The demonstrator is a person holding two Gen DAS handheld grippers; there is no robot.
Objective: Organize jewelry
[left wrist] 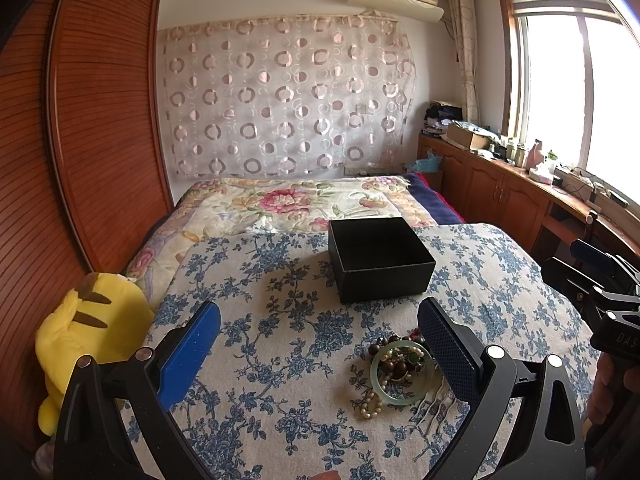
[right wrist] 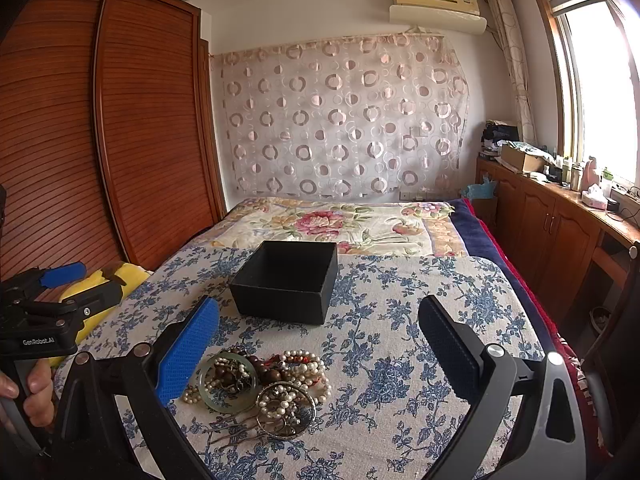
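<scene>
A pile of jewelry (right wrist: 260, 384) lies on the blue-flowered cloth: a pale green jade bangle (right wrist: 208, 398), pearl strands (right wrist: 304, 364), dark wooden beads and a metal hair ornament (right wrist: 286, 414). The pile also shows in the left wrist view (left wrist: 396, 372). An open, empty black box (left wrist: 380, 258) stands behind it, also in the right wrist view (right wrist: 286, 280). My left gripper (left wrist: 320, 344) is open, with the pile beside its right finger. My right gripper (right wrist: 320, 344) is open, with the pile beside its left finger. Both grippers hold nothing.
The flowered cloth (right wrist: 420, 320) covers a table at the foot of a bed (right wrist: 340, 220). A yellow plush toy (left wrist: 88, 340) sits to the left by the wooden wardrobe (left wrist: 100, 140). A wooden cabinet (right wrist: 560, 220) with clutter runs under the window at right.
</scene>
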